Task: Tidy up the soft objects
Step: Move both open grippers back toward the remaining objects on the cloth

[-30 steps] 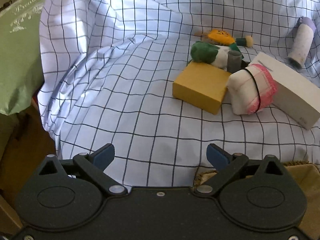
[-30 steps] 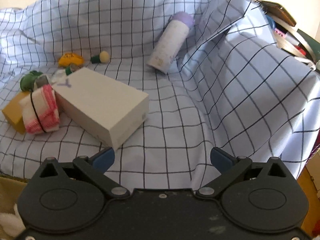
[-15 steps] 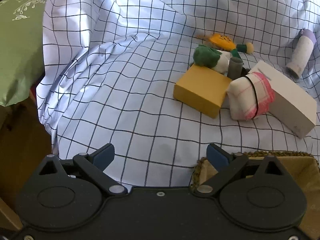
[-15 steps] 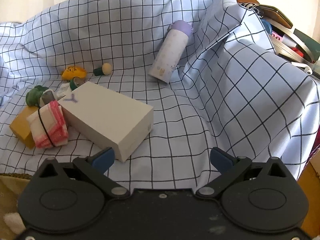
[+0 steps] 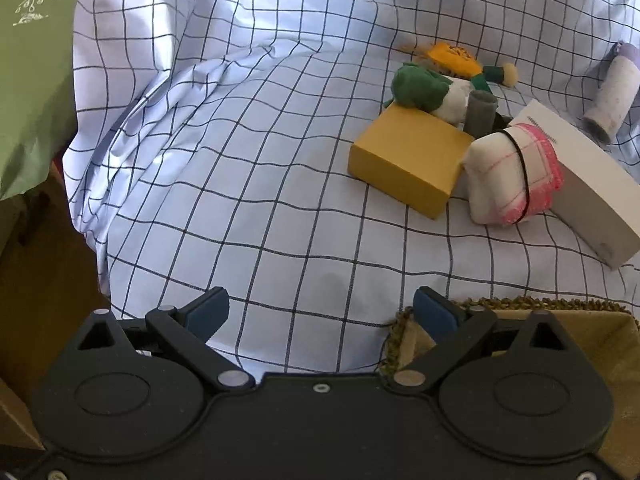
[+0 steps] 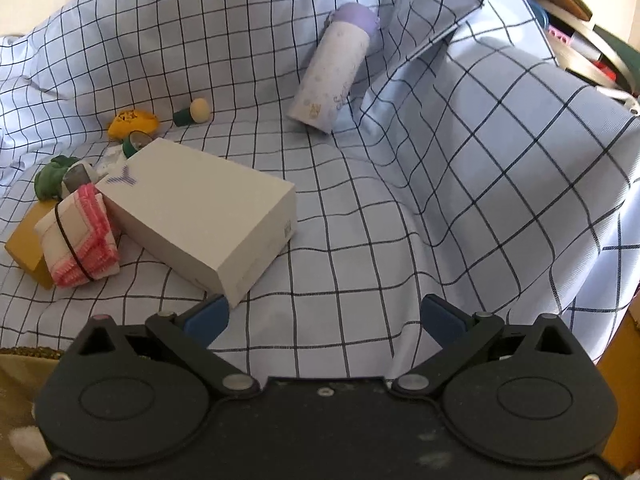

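Observation:
A folded white-and-pink cloth (image 5: 514, 178) (image 6: 78, 236) bound by a black band leans between a yellow box (image 5: 408, 160) and a long white box (image 6: 200, 216). Behind them lie a green-and-white plush (image 5: 424, 90) (image 6: 50, 180) and an orange plush (image 5: 452, 58) (image 6: 132, 122). My left gripper (image 5: 320, 312) hangs open over the checked cloth, well short of the pile, nothing between its fingers. My right gripper (image 6: 324, 318) is open too, just in front of the white box's near corner.
A purple-capped bottle (image 6: 334, 82) lies at the back right. A woven tan basket (image 5: 560, 312) sits at the near edge by the left gripper. A green bag (image 5: 28, 80) stands at the left. Cluttered shelf items (image 6: 580, 32) show past the cloth's raised right fold.
Both grippers have pulled back and risen a little, so the pile looks farther away and more of the basket rim shows. Both stay open; no object has moved.

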### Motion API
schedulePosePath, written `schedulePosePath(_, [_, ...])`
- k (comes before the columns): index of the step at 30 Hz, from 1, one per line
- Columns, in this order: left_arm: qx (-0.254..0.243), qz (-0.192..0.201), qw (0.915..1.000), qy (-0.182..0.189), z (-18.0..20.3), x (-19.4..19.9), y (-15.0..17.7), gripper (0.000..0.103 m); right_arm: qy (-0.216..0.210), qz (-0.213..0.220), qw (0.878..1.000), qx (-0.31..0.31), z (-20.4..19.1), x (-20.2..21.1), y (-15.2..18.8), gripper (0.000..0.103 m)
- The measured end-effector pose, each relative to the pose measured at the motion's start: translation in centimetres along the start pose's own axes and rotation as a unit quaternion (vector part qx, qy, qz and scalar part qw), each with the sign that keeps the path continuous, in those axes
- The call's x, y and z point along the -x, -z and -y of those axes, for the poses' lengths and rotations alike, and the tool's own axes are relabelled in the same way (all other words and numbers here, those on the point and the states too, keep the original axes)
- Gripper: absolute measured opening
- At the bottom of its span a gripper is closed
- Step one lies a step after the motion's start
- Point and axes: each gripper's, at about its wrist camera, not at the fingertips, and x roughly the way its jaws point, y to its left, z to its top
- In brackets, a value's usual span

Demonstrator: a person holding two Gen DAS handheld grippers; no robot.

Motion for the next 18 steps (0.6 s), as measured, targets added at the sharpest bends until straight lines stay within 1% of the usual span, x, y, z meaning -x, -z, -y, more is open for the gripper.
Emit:
schedulePosePath(3, [0.002, 0.006, 0.9999, -0.014, -0.1, 0.2, -0.3, 0.096, 0.002, -0.001, 1.0, -0.004, 0.2, 0.2, -0.4, 0.102])
schedulePosePath(5, [0.0, 0.018, 0.9995, -0.026, -0.1, 0.7, -0.8, 0.096, 0.005, 0.007, 1.0, -0.007, 0.5, 0.6, -0.9, 0.102])
schedulePosePath(8, [0.002, 0.037, 0.9988, -0.031, -0.3, 1.4, -1.8, 0.096, -0.001, 0.022, 1.0, -0.012, 0.8, 1.5, -2.0, 0.102])
schedulePosePath(13, [-0.004, 0.059, 0.9983, -0.002, 0.0, 2.3, -4.2, 0.096, -0.019, 0.056, 0.998, -0.004, 0.3, 2.8, -4.4, 0.102])
schedulePosePath(15, [-0.015, 0.07, 0.9974, 0.003, 0.6, 2.6, -5.2, 0.099, -0.031, 0.061, 0.998, 0.002, -0.1, 2.8, -5.5, 0.102])
schedulePosePath(18, [-0.035, 0.087, 0.9956, 0.005, 1.9, 2.8, -6.6, 0.099, -0.05, 0.071, 0.996, 0.005, -1.0, 2.6, -6.9, 0.102])
